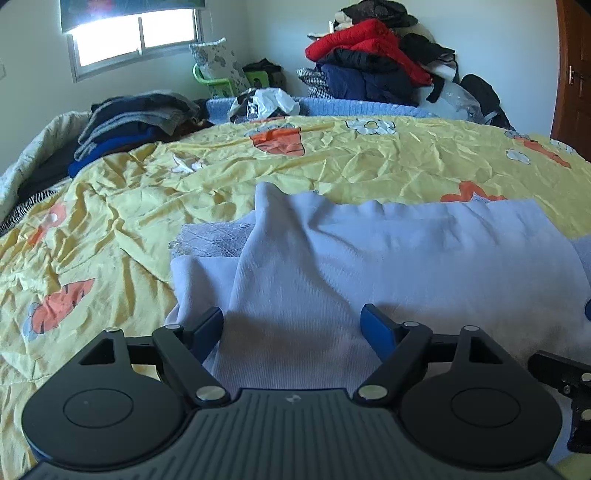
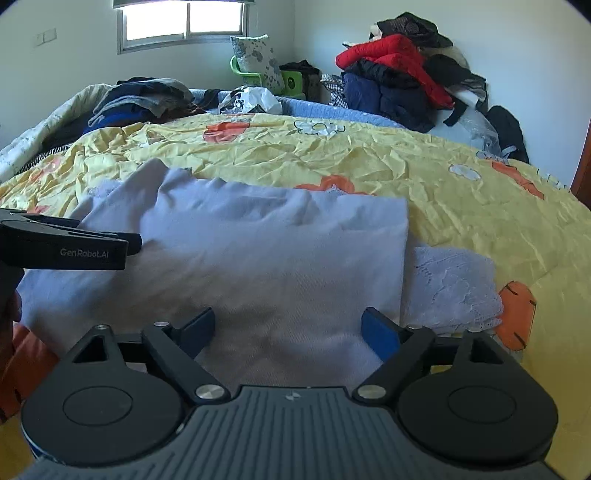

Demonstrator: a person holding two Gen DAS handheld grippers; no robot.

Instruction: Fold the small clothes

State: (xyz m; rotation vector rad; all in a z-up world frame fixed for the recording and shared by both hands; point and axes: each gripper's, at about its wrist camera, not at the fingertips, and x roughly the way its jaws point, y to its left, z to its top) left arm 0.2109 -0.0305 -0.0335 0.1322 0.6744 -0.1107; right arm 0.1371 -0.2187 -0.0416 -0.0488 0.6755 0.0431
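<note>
A pale lilac garment point(image 1: 369, 258) is spread on the bed, partly folded, directly ahead of both grippers at 12 o'clock. A lace-trimmed edge point(image 2: 454, 288) of it is seen at 2 o'clock in the right wrist view.

The left gripper point(image 1: 293, 325) is held over the cloth with its blue fingers point(image 1: 376, 328) spread wide; the fabric lies between them, but nothing is pinched. The right gripper point(image 2: 288, 328) is likewise held open above the garment, with no pad pressed on it.

At 11 o'clock a stack of dark folded clothes point(image 1: 129, 125) is piled at the far side of the bed. A crumpled plastic bag point(image 1: 266, 103) lies at 12 o'clock beyond it, and a heap of jackets, one of them red point(image 1: 369, 44), is stacked at 1 o'clock against the wall. A green chair point(image 2: 255, 75) with a patterned cushion is placed in the corner.

The bed is covered by a wrinkled yellow sheet point(image 1: 369, 162) printed with orange carrots and white flowers. A bright window point(image 2: 184, 22) is set in the white far wall.

"GenRobot.AI" point(image 2: 85, 253) is printed on the side of the left gripper, seen at 9 o'clock from the right wrist.
</note>
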